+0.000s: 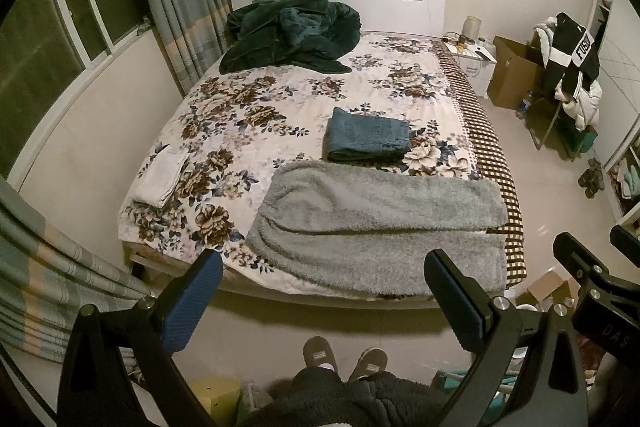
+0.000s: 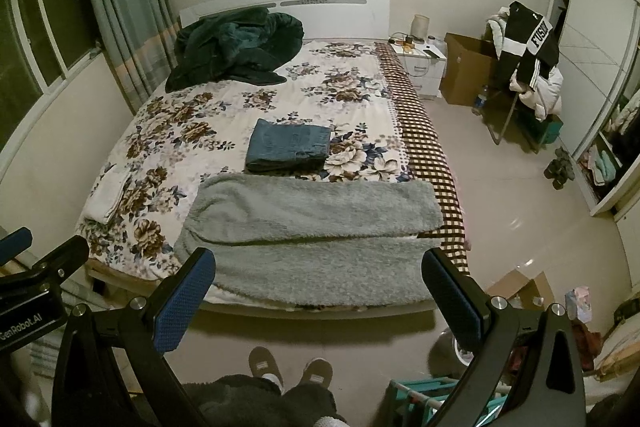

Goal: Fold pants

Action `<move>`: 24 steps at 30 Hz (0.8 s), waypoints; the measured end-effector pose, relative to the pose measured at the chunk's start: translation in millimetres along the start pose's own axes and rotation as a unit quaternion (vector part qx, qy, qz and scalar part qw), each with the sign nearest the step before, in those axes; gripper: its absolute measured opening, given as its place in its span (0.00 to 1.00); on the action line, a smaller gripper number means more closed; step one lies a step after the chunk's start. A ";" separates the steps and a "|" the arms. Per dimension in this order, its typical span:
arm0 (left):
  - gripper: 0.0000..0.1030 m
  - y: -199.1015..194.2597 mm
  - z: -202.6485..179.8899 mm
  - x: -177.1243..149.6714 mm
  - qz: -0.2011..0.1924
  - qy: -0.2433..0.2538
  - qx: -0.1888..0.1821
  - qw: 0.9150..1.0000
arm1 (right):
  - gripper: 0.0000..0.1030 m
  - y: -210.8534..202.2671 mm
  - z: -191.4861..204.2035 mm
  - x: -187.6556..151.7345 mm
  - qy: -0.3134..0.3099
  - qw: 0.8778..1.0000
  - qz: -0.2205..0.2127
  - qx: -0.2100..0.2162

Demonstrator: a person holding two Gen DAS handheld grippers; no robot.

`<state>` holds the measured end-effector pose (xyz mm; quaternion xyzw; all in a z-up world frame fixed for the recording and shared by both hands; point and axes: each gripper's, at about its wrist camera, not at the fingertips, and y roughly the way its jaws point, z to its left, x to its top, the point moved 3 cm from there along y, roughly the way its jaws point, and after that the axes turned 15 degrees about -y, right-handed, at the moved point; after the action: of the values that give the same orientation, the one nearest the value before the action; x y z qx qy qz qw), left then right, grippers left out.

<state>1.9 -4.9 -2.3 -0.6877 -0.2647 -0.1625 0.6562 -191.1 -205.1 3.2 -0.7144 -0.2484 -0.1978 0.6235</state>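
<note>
Grey fleece pants (image 1: pixel 376 223) – folded in half lengthwise, lying across the foot of the bed (image 1: pixel 280 99) | folded jeans (image 1: pixel 368 141) just behind them | left hand-held gripper (image 1: pixel 324 301) – jaws wide apart, empty | right hand-held gripper (image 2: pixel 320 301) likewise agape, above the floor

Bed (image 1: pixel 248 99): floral cover, checked border along one edge.
Dark green blanket (image 1: pixel 288 35): heaped by the headboard.
White folded cloth (image 1: pixel 162 179): laid near the window-side edge.
Nightstand (image 1: pixel 474 61): beside the bed, cardboard box (image 1: pixel 512 75) next to it.
Slippers (image 1: pixel 344 357): seen on the floor.
</note>
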 end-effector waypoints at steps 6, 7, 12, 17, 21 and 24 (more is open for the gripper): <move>1.00 -1.3 3.3 -3.8 0.002 -0.003 -0.004 1.000 | 1.00 1.2 0.1 0.0 0.000 1.000 0.000 -0.001; 1.00 -2.1 4.1 -5.2 0.002 -0.004 -0.004 1.000 | 1.00 1.4 0.1 -0.2 -0.001 1.000 0.000 -0.002; 1.00 -4.9 4.7 -9.0 0.002 -0.006 -0.005 1.000 | 1.00 0.5 3.2 -0.4 -0.006 1.000 0.001 -0.002; 1.00 -5.5 3.5 -10.1 0.002 -0.006 -0.005 1.000 | 1.00 0.9 4.1 -1.4 -0.006 1.000 0.001 -0.001; 1.00 -6.2 2.7 -10.9 0.003 -0.006 -0.004 1.000 | 1.00 1.9 5.7 -2.7 -0.006 1.000 0.000 -0.002; 1.00 -7.2 4.2 -11.9 0.004 -0.005 -0.003 1.000 | 1.00 0.6 5.5 -3.6 -0.008 1.000 0.001 0.001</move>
<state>-12.4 -2.6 -3.6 -0.6918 -0.2653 -0.1573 0.6529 -193.8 -200.2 -0.2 -0.7156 -0.2527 -0.1916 0.6224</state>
